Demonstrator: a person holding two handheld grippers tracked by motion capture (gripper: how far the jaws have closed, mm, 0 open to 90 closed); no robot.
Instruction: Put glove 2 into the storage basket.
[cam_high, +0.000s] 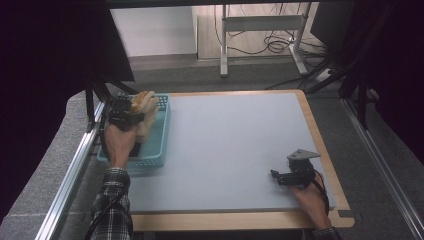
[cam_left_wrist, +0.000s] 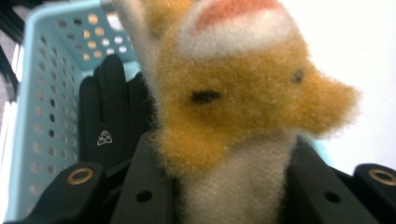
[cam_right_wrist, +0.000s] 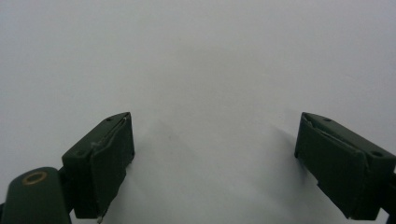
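My left gripper (cam_high: 131, 113) is shut on a plush toy (cam_high: 145, 107), orange and cream, held above the light blue basket (cam_high: 161, 145) at the table's left edge. In the left gripper view the plush toy (cam_left_wrist: 243, 93) hangs between the black jaws, with a black glove (cam_left_wrist: 108, 121) lying in the basket (cam_left_wrist: 42, 107) below. My right gripper (cam_high: 274, 175) rests low over the grey mat near the front right corner. Its fingers (cam_right_wrist: 105, 158) stand wide apart with nothing between them.
A grey mat (cam_high: 225, 145) covers the wooden table (cam_high: 327, 165). A metal rail (cam_high: 70, 175) runs along the left side. A desk frame with cables (cam_high: 265, 35) stands on the floor beyond the table.
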